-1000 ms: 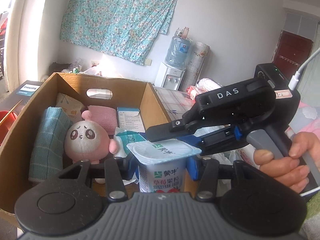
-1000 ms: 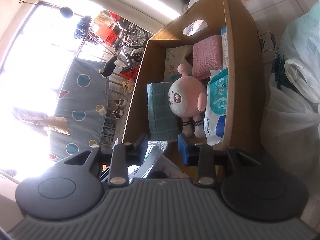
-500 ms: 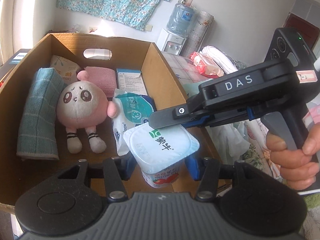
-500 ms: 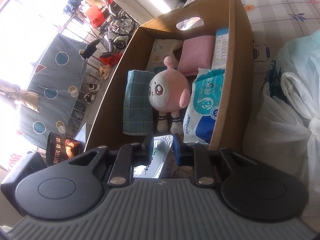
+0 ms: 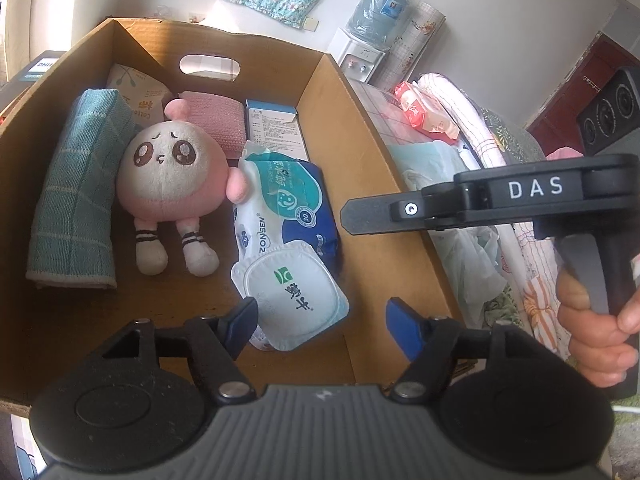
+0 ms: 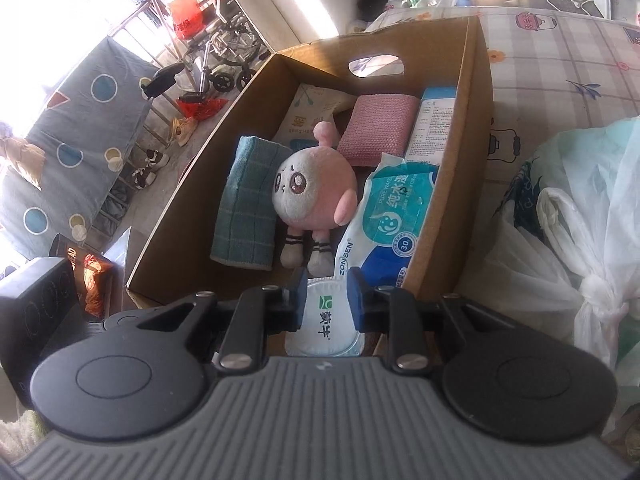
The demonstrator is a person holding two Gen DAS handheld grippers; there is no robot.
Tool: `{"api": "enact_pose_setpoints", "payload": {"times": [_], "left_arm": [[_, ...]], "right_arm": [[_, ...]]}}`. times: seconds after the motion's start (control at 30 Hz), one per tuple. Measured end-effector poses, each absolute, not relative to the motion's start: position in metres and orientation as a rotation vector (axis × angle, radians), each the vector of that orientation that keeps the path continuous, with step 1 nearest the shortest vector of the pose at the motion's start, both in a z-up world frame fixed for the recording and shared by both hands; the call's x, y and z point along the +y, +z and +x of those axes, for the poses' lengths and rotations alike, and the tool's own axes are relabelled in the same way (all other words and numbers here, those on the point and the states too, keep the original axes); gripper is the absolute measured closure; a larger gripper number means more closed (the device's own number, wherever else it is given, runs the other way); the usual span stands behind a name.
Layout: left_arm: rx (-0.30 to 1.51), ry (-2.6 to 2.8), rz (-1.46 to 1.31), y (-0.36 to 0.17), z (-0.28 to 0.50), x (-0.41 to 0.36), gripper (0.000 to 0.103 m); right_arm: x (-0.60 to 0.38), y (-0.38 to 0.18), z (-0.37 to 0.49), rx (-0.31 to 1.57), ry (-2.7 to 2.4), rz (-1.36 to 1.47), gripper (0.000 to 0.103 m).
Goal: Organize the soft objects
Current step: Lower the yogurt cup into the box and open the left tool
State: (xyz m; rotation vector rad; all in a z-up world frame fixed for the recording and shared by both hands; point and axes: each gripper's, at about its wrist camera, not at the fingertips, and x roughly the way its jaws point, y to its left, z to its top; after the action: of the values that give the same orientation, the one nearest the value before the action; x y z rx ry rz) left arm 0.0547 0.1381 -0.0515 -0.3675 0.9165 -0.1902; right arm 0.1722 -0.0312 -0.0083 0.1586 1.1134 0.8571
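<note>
the left gripper (image 5: pixel 320 322) gapes wide and holds nothing; the yogurt cup (image 5: pixel 292 298) sits just ahead of its fingers in the near right corner of the cardboard box (image 5: pixel 360 128), leaning on the wipes pack (image 5: pixel 280 200). the right gripper (image 6: pixel 327 300) hangs above the cup, partly open, gripping nothing. the placing step looks finished; next, i judge, both should lift clear without nudging the cup.
</note>
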Motion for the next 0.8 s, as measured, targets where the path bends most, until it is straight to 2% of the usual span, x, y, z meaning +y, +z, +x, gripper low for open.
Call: {"api": "enact_pose_setpoints", "payload": {"times": [0.27,0.4,0.5,0.67,0.8], "left_arm": [[0.948,-0.079,-0.582,-0.059,0.077,0.169,0.043],[1.005,-0.029,-0.654,-0.074,0.095,0.172,0.059],[1.029,-0.022,-0.681,-0.08,0.1,0.169,0.065],[1.079,-0.067,-0.679,-0.082,0.099,0.156,0.065],[1.08,-0.059,-0.648,-0.079,0.097,0.147,0.058]], "right_arm": [[-0.062,-0.003,0.166,1.073,0.855,0.28,0.079],[-0.085,-0.007,0.165,1.068,0.83,0.359,0.078],[-0.104,-0.011,0.163,1.066,0.807,0.415,0.078],[-0.14,-0.016,0.163,1.047,0.757,0.485,0.076],[-0.165,-0.02,0.159,1.015,0.727,0.549,0.075]]}}
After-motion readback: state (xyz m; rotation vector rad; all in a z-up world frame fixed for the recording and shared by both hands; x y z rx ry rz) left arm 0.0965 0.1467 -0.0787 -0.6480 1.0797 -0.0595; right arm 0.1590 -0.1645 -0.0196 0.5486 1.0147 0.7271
